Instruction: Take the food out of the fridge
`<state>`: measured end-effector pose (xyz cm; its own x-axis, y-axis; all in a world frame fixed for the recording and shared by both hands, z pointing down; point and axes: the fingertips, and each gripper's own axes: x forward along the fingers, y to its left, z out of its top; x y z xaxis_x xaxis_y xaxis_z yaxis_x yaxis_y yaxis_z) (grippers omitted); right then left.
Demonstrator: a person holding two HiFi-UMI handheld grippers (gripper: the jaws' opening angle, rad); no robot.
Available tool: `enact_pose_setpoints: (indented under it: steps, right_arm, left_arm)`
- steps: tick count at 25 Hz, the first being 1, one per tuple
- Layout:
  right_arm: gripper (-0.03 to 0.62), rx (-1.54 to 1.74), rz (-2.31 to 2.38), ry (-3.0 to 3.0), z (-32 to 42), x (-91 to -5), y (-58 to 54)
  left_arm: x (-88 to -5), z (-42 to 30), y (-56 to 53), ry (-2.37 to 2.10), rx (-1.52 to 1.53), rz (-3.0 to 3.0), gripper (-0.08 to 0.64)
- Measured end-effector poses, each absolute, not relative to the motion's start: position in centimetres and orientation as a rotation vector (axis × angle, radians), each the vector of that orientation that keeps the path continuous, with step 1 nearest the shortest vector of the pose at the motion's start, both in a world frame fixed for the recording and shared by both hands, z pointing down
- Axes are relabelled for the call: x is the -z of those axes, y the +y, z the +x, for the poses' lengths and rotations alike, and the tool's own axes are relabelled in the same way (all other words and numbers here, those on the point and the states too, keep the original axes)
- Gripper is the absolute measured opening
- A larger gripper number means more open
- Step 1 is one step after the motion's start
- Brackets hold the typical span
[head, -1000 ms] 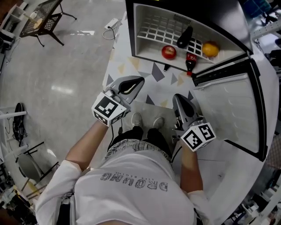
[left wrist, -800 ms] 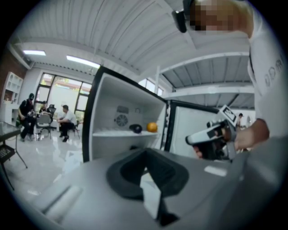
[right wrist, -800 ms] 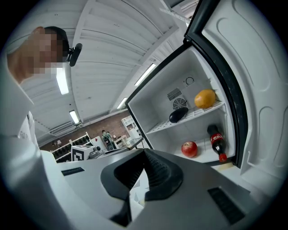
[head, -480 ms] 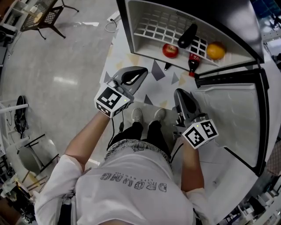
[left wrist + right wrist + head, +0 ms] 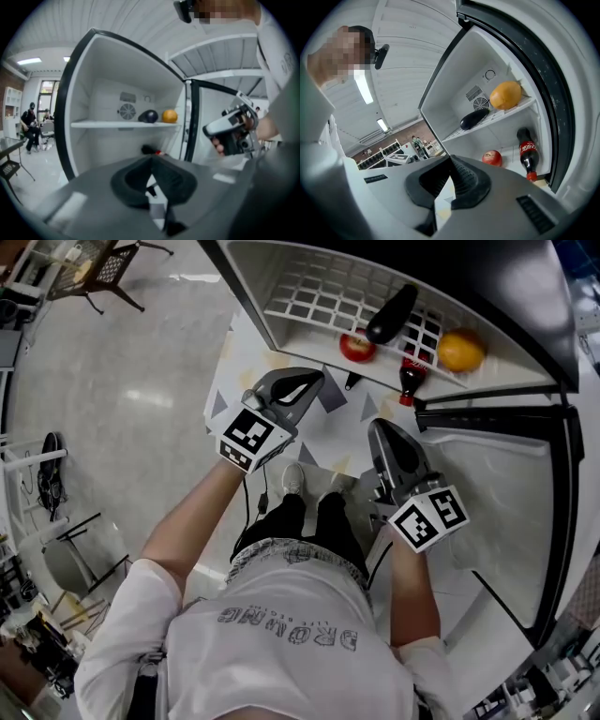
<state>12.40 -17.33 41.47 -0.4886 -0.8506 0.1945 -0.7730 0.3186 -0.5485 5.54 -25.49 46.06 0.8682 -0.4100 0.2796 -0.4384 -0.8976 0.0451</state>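
Note:
The fridge (image 5: pixel 281 296) stands open ahead of me. On its wire shelf lie a dark eggplant (image 5: pixel 392 313) and an orange (image 5: pixel 461 350); below them sit a red apple (image 5: pixel 357 346) and a cola bottle (image 5: pixel 407 379). My left gripper (image 5: pixel 314 379) is shut and empty, its tip just short of the fridge's lower front edge. My right gripper (image 5: pixel 378 427) is also shut and empty, farther back beside the door. The right gripper view shows the orange (image 5: pixel 505 95), eggplant (image 5: pixel 474 119), apple (image 5: pixel 492 158) and bottle (image 5: pixel 527 152). In the left gripper view the eggplant (image 5: pixel 149 116) and orange (image 5: pixel 169 116) sit on the shelf.
The fridge door (image 5: pixel 497 484) swings open at the right, close to my right arm. A patterned floor mat (image 5: pixel 347 418) lies before the fridge, with the person's feet (image 5: pixel 292 482) on it. A wire chair (image 5: pixel 94 273) stands far left on the grey floor.
Both grippers have moved forward toward the open fridge, the left one farther. Both stayed shut and empty.

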Motion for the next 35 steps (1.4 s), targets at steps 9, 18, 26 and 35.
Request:
enact_pose_setpoints:
  steps: [9,18,26,35]
  right_arm:
    - [-0.011,0.914,-1.49,2.494,13.0,-43.0,-18.7]
    - [-0.011,0.901,-1.499,2.49,13.3,-44.1,-19.7]
    - [-0.011,0.916,-1.516,2.473,13.9,-45.4,-19.5]
    - [-0.011,0.93,-1.519,2.476,14.0,-46.4,-19.7]
  left_arm:
    - [-49.1,8.3,-28.4,-0.673,-0.484,2.931,0.052]
    - [-51.4,10.5,-30.3,-0.643,-0.544,2.963,0.136]
    - [-52.6,12.4,-32.0,-0.631,-0.612,3.013,0.235]
    - [-54.6,13.9,-33.4,-0.584,-0.71,3.034,0.302]
